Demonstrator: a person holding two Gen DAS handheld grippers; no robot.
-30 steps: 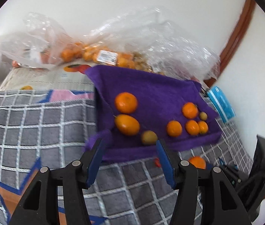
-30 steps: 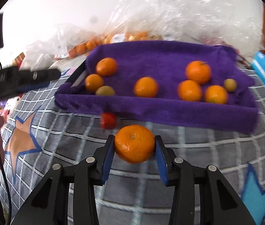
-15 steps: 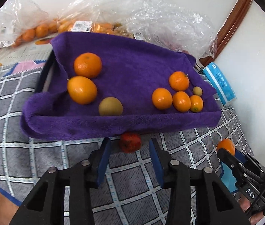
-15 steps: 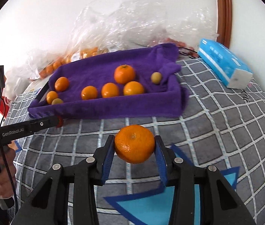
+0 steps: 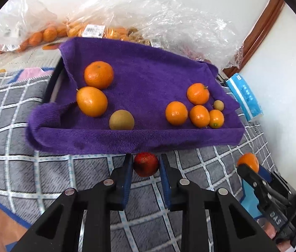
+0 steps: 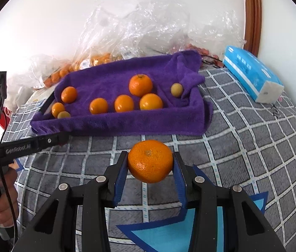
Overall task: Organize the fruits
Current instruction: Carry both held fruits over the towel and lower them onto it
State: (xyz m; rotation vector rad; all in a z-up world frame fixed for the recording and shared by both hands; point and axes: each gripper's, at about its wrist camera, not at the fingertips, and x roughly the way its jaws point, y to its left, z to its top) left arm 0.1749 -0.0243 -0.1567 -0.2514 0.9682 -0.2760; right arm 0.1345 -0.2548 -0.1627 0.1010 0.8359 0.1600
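While your left gripper (image 5: 145, 164) sits right at the near edge of the purple towel (image 5: 148, 75), its jaws have just been closing and now pinch the small red fruit (image 5: 146, 164) between the blue pads, down on the grey checked blanket (image 5: 11, 113). That towel edge is rolled up like a low wall just past the fruit, so you've got basically no slack on the far side. Your right gripper (image 6: 150, 163) is clamped on a big orange (image 6: 150, 160), held above the blanket and well clear of the towel's near edge. Plenty of open blanket around it to the right and near side. Inside the towel, three fruits bunch at the left end and five at the right, with a wide bare purple patch between them. Far side is crowded: crinkly plastic bags (image 5: 168, 14) of fruit press against the towel's back edge. A blue tissue pack (image 6: 252, 73) lies off the towel's right corner, apart from it.
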